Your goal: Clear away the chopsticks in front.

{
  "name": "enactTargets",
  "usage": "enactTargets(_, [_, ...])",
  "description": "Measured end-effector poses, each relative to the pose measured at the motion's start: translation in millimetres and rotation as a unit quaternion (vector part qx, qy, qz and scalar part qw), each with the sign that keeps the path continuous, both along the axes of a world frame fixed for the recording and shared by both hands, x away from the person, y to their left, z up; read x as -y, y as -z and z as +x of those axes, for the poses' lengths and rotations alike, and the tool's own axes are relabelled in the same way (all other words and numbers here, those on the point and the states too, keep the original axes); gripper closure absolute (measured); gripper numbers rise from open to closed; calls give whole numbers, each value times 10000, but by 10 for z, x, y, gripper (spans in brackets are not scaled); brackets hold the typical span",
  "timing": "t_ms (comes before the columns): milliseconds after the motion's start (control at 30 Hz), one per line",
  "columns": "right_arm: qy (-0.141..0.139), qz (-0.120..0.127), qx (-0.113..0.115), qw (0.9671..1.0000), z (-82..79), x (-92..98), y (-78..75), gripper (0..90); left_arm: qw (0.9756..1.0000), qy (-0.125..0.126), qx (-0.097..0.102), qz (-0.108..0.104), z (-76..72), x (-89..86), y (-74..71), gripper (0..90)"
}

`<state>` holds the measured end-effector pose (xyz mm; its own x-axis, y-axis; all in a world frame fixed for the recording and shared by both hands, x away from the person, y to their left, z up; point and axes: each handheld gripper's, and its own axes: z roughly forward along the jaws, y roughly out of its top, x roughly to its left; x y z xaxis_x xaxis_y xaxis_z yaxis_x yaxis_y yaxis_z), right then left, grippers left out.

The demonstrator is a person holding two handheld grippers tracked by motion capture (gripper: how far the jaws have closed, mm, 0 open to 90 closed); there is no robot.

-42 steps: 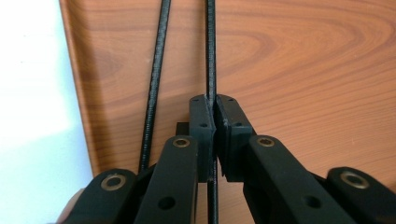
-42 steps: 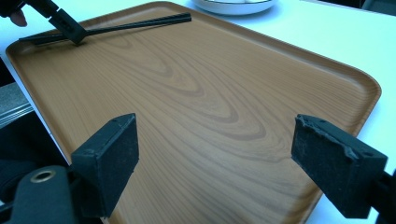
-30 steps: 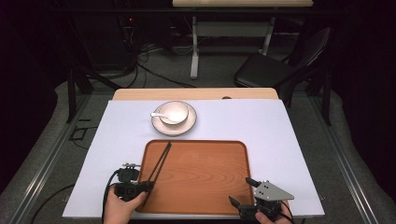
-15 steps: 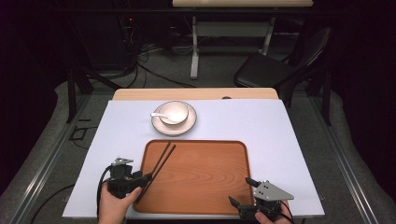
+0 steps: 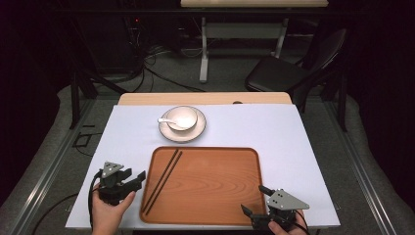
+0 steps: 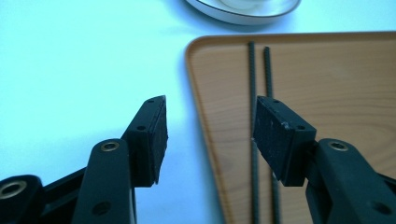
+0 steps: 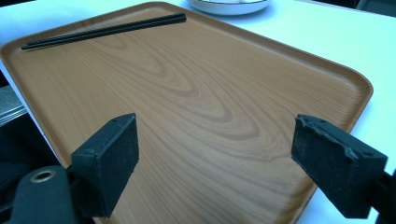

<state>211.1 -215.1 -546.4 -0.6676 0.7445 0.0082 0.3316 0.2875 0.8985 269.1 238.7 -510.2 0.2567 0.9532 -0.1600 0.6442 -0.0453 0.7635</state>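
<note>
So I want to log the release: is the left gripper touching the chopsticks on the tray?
Apart. In the high view the left gripper sits over the white table beside the tray, clear of the chopsticks; its jaws have just been opening, nothing between them.

No readable text, label or number anywhere

A round white ceramic bowl [image 5: 183,118] sits on a matching white saucer [image 5: 182,131] at the far side of the pale blue table cover [image 5: 293,147] (a white spoon [image 5: 169,122] rests inside); a black chair [image 5: 288,73] stands far right.
</note>
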Motion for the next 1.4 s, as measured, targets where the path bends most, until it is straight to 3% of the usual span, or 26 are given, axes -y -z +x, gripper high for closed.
enactTargets(267, [18,-11,9,10000,8,22,-7,147,9998,-117,52,-144,19,-100,150,450])
enactTargets(467, [34,29,-23,10000,25,37,3,147,9999,-105,-53,-80,39,-59,210,451])
enactTargets(633, [11,20,-48,10000,26,31,6,147,9996,-155,-218,105,84,-13,278,450])
enactTargets(1200, [15,69,-122,9999,44,37,18,147,9992,-237,-314,-79,106,-53,304,440])
enactTargets(1400, [11,71,-132,9999,43,39,18,147,9990,-303,-315,-31,113,-56,319,404])
